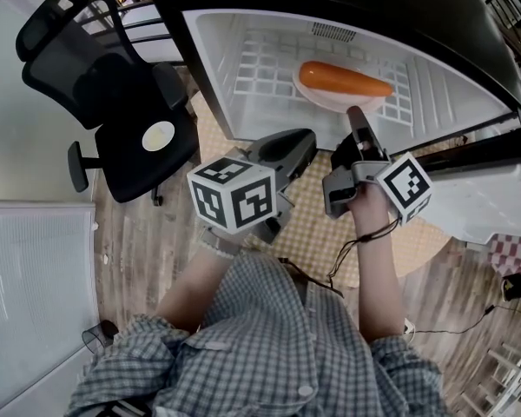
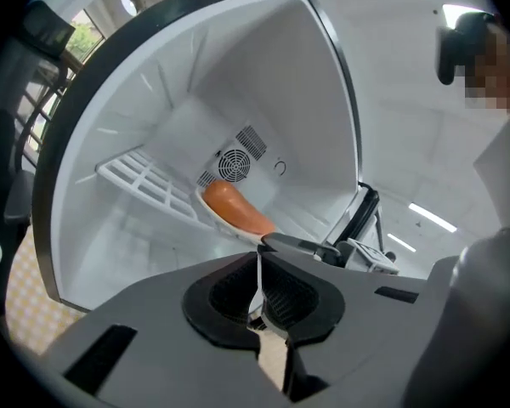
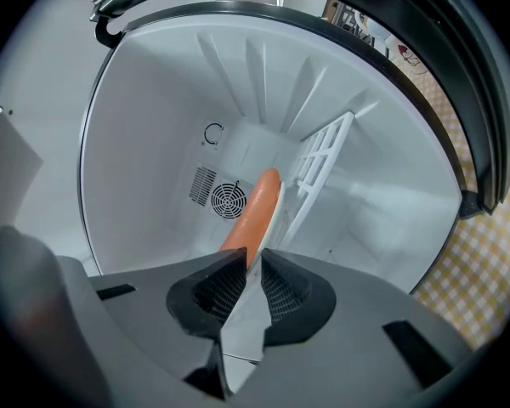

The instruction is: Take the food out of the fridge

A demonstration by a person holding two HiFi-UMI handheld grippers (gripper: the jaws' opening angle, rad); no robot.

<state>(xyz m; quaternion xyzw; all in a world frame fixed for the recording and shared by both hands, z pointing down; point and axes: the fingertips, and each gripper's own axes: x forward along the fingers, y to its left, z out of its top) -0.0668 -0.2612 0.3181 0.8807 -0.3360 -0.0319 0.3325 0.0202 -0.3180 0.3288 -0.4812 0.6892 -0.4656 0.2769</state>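
An orange, sausage-shaped food (image 1: 343, 80) lies on a white plate (image 1: 330, 102) on the wire shelf inside the open fridge (image 1: 217, 68). My right gripper (image 1: 354, 111) reaches into the fridge, its jaws closed on the plate's near rim. In the right gripper view the plate rim (image 3: 277, 215) runs edge-on into the narrow gap of the right gripper (image 3: 255, 260), with the food (image 3: 253, 215) just beyond. My left gripper (image 1: 306, 139) hangs in front of the fridge opening, shut and empty. The left gripper (image 2: 259, 257) looks at the food (image 2: 234, 208) from a distance.
A black office chair (image 1: 113, 102) stands left of the fridge. The fridge door (image 1: 486, 189) hangs open at the right. A white wire shelf (image 1: 269, 68) spans the fridge interior. A checkered mat (image 1: 317, 233) covers the floor below, and a white panel (image 1: 35, 276) is at the left.
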